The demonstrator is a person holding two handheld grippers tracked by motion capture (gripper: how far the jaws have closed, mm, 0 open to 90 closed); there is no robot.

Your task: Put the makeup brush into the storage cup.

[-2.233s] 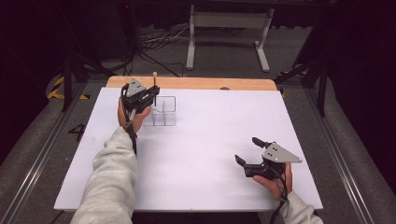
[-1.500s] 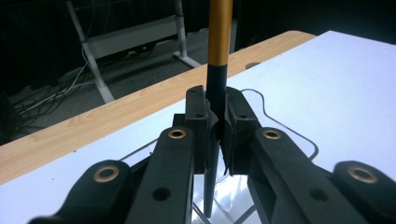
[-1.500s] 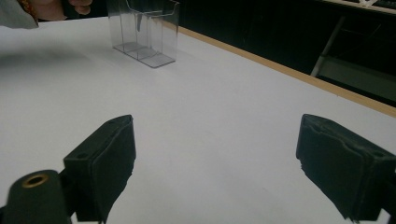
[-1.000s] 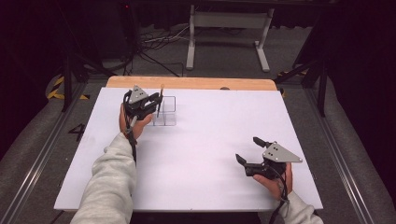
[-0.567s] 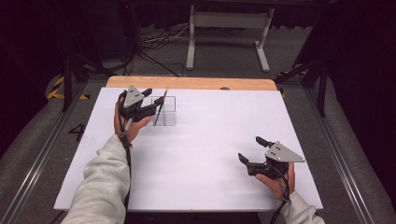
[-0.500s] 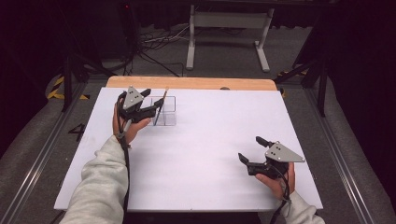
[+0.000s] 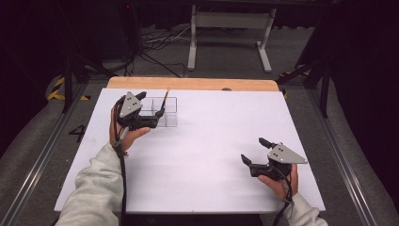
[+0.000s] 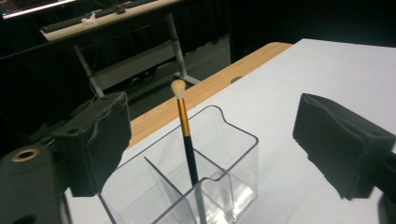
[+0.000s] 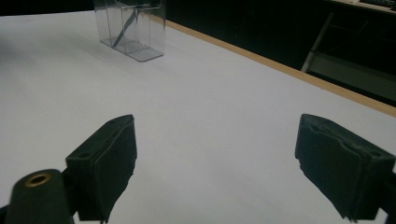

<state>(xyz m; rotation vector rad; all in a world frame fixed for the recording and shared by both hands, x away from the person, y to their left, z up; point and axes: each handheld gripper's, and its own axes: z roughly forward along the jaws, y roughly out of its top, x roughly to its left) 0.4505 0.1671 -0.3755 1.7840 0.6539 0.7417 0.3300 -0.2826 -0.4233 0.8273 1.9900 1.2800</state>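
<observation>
The left claw (image 8: 210, 154) has just opened, wide and empty; the brush (image 8: 186, 135) now leans in the clear holder (image 8: 233, 158), far left — placed.

Left gripper (image 7: 151, 109) jaws just opened, released brush (image 8: 186, 135), drew back from organizer (image 8: 233, 154).

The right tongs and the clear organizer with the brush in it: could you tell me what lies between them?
Nothing: in the right gripper view, only bare white table stretches from the open right tongs to the clear organizer holding the brush.
</observation>
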